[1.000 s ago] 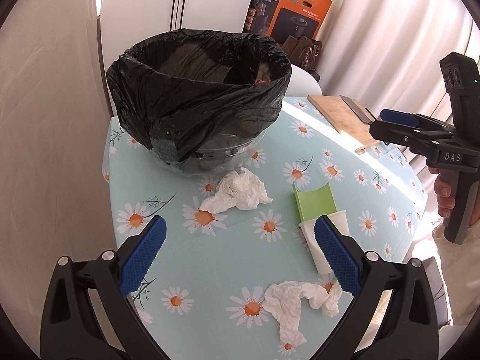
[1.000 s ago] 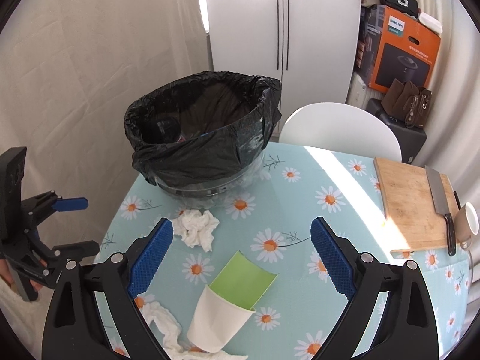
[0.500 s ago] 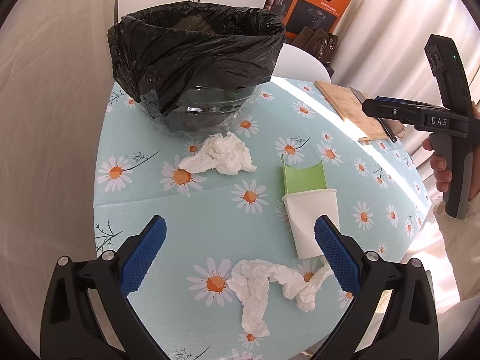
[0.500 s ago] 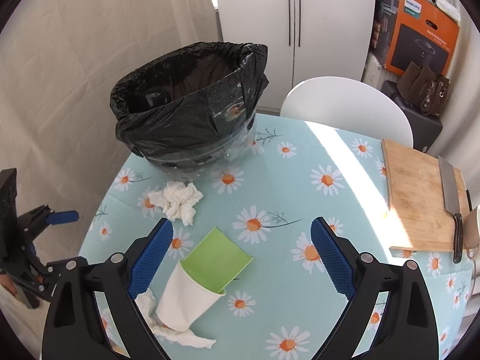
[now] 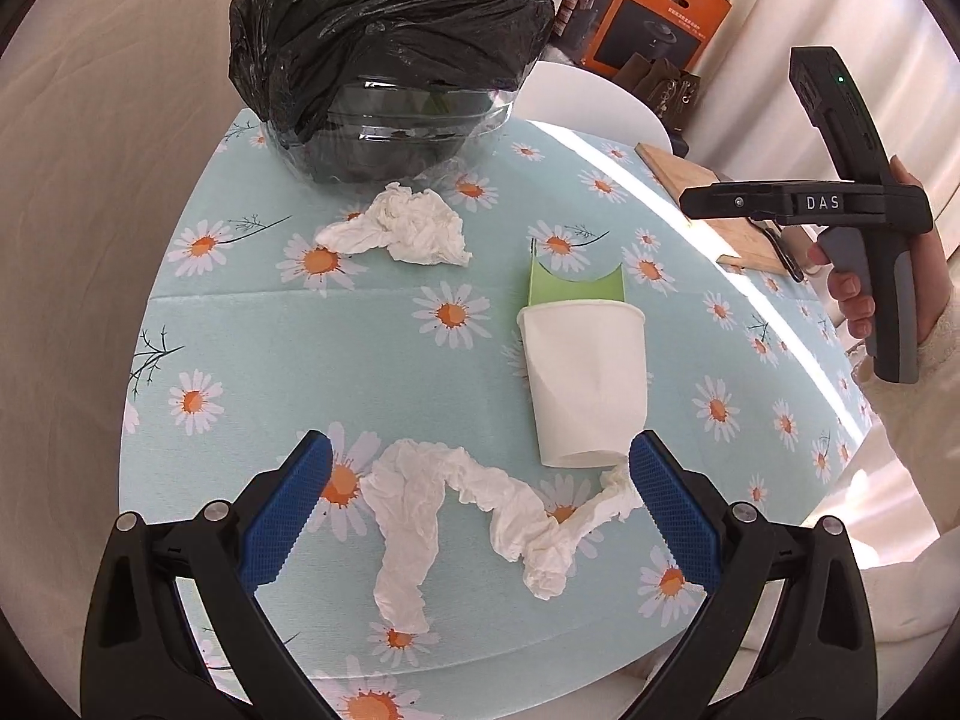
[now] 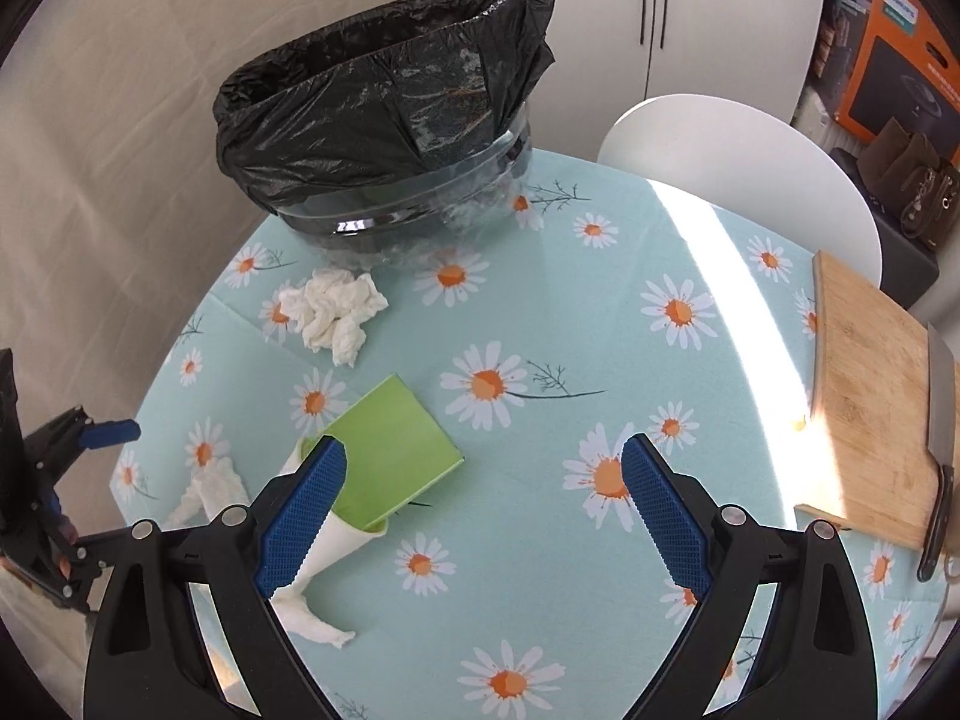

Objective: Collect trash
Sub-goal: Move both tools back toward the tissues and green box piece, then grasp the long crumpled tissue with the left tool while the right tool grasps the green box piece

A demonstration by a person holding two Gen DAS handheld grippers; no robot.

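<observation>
A clear bin lined with a black bag [image 5: 390,60] [image 6: 390,114] stands at the far side of the daisy-print table [image 5: 372,348]. In front of it lies a crumpled tissue [image 5: 402,228] [image 6: 333,312]. A white paper cup [image 5: 585,384] [image 6: 330,531] lies on its side with a green card [image 5: 573,285] [image 6: 390,450] sticking out of its mouth. A long twisted tissue [image 5: 480,516] [image 6: 210,489] lies near the front edge. My left gripper [image 5: 480,504] hangs open over that tissue. My right gripper [image 6: 483,507] is open above the table, its left finger over the cup.
A wooden cutting board [image 6: 870,390] [image 5: 720,210] with a cleaver [image 6: 939,450] on it lies at the table's right side. A white chair [image 6: 738,162] stands behind the table. An orange box [image 5: 654,6] and bags sit at the back. A person's hand [image 5: 864,300] holds the right gripper's handle.
Both grippers have dropped lower and drawn back toward the near edge. The left one now hangs over the long tissue; the right one has come down over the cup and card.
</observation>
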